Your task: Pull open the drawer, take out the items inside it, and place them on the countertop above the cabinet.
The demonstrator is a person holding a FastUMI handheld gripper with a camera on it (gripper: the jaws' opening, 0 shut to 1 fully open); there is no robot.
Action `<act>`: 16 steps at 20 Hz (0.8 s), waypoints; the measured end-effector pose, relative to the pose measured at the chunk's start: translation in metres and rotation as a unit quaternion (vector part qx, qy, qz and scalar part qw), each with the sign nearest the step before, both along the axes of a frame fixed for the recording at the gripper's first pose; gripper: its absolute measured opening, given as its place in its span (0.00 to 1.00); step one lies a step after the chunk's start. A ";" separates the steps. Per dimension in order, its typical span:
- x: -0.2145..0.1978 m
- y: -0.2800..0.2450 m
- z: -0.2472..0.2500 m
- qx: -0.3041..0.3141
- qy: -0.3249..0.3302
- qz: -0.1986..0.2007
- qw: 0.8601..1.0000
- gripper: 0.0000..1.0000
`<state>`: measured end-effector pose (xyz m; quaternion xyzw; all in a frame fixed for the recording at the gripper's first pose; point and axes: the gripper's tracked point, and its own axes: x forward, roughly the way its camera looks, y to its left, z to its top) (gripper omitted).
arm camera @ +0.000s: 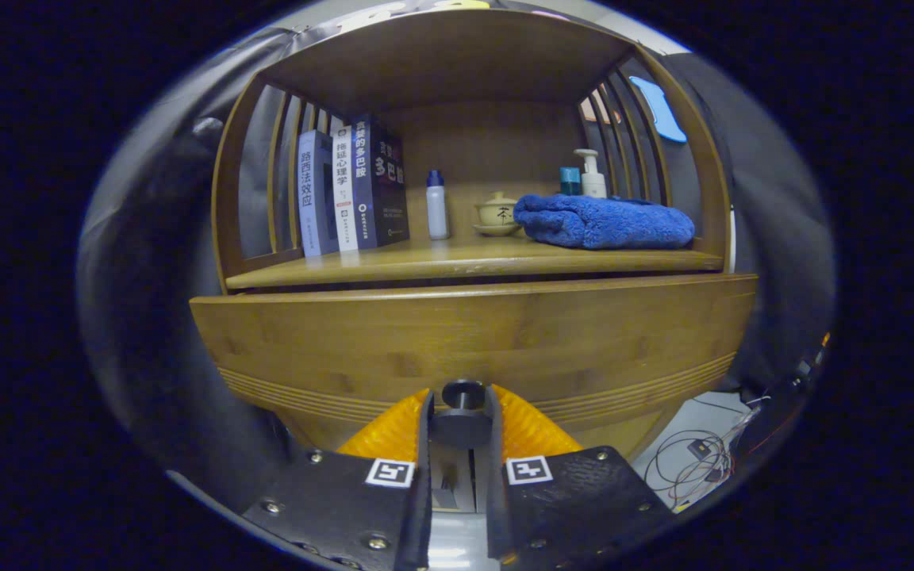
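Gripper view: the claw [462, 412] is clenched on the small dark round knob [463, 394] of the bamboo-wood drawer front [473, 337], one finger on each side, the drawer dead ahead. Above it the wooden worktop [425, 266] carries upright books [350, 190], a folded blue towel [604, 222] and bottles, with free room toward its front edge.

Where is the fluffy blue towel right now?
The blue towel lies folded on the wooden countertop above the drawer, beside the little teacup, with a pump bottle behind it.
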<state>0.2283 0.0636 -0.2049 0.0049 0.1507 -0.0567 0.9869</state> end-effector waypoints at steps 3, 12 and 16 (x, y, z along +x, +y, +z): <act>-0.019 0.002 0.000 -0.001 0.003 0.005 1.000 0.28; -0.067 0.006 -0.003 0.000 0.026 0.010 1.000 0.28; -0.083 0.007 -0.002 -0.008 0.034 0.018 0.999 0.28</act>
